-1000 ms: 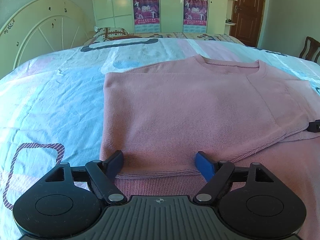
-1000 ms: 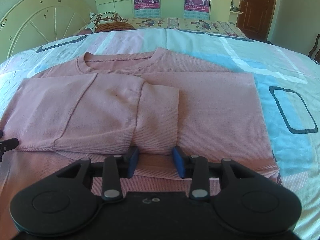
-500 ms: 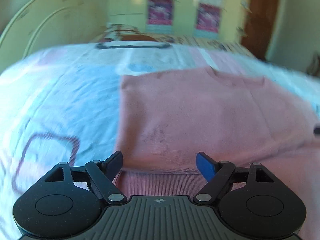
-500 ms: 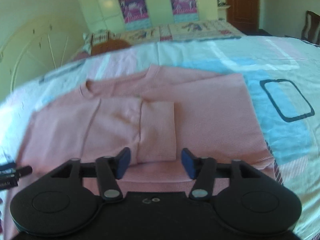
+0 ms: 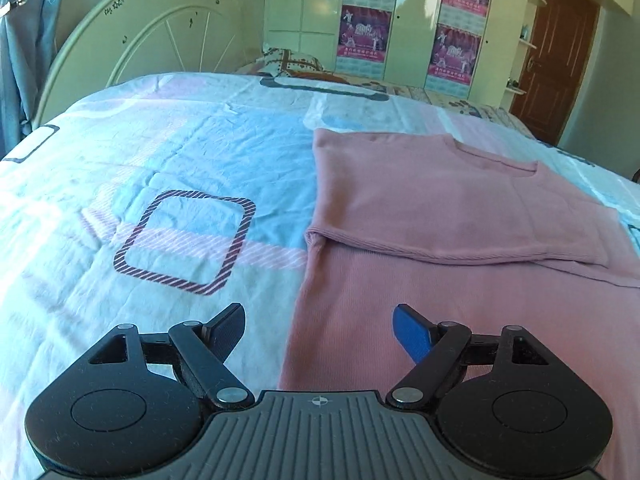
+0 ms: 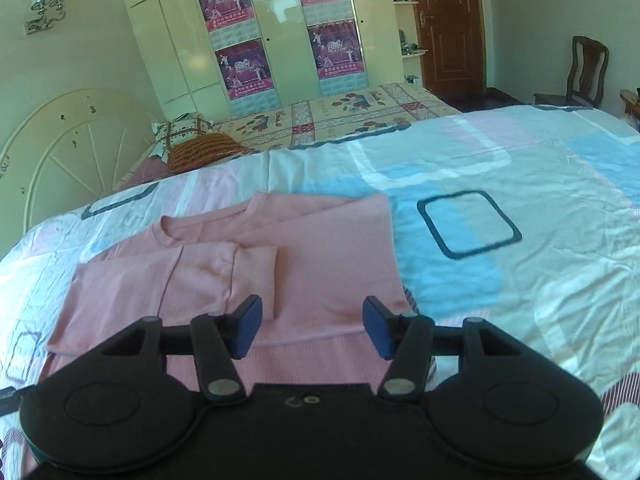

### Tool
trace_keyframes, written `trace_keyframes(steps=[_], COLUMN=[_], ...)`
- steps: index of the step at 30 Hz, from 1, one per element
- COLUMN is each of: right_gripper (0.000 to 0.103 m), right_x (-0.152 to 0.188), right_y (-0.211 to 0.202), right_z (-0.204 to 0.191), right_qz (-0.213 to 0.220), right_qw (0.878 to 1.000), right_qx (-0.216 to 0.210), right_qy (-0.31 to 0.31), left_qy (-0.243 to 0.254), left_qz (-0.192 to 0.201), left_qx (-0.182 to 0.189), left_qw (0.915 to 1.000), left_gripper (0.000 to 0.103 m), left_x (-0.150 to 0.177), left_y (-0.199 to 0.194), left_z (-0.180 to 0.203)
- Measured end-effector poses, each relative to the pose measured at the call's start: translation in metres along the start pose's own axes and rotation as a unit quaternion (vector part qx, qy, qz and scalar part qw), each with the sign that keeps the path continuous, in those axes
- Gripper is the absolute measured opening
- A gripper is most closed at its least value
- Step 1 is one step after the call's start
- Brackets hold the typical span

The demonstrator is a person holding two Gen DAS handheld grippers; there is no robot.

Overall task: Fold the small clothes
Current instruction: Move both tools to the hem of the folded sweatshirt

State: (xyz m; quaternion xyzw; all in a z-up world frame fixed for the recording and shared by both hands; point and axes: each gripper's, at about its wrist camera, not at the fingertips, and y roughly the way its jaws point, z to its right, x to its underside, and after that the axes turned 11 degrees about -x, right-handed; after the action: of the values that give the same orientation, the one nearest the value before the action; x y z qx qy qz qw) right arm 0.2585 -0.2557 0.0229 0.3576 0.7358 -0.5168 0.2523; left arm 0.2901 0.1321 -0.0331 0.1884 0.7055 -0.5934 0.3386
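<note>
A pink knit sweater [image 5: 460,216] lies flat on the bed with both sleeves folded across its chest. In the right wrist view the sweater [image 6: 320,256] shows its neckline at the far side and a folded cuff in the middle. My left gripper [image 5: 318,330] is open and empty, held over the sweater's lower left edge. My right gripper [image 6: 312,330] is open and empty, raised above the sweater's hem near its lower right corner.
The bed sheet [image 5: 160,184] is pale blue, pink and white with striped squares. A white headboard [image 5: 152,36] stands at the left. A pillow [image 6: 208,148] and a patterned quilt [image 6: 340,116] lie beyond. Wardrobes, a brown door [image 6: 444,28] and a chair [image 6: 584,68] stand behind.
Both grippers have pulled back and up from the sweater. The left one has shifted left toward the sweater's edge. The right gripper's jaws have opened wider.
</note>
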Motion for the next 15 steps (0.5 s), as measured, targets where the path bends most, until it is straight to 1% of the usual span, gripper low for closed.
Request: trace_keyframes(steps=[1,4,8,15], right_gripper=[0.05,0.048,0.049,0.05], right_x=[0.006,0.026,0.051,0.09], right_y=[-0.006,-0.023,-0.046,-0.087], right_z=[0.0,-0.002,0.003,0.018], right_qz=[0.001,-0.007,-0.014,-0.025], right_qw=[1.0,1.0,0.999,0.999], right_qx=[-0.008,-0.019,-0.028,-0.03], right_qy=[-0.004,-0.013,-0.011,-0.013], left_qy=[0.003,0.016,0.031,0.043], left_qz=[0.002,0.005,0.003,-0.005], left_qx=[0.005,0.011,0.016,0.015], left_qw=[1.0,0.9998,0.9994,0.999], left_gripper=[0.08,0.08,0.08,0.08], left_x=[0.003,0.018,0.042,0.088], left_y=[-0.007,-0.026,-0.049,-0.085], left_z=[0.002,0.007,0.009,-0.005])
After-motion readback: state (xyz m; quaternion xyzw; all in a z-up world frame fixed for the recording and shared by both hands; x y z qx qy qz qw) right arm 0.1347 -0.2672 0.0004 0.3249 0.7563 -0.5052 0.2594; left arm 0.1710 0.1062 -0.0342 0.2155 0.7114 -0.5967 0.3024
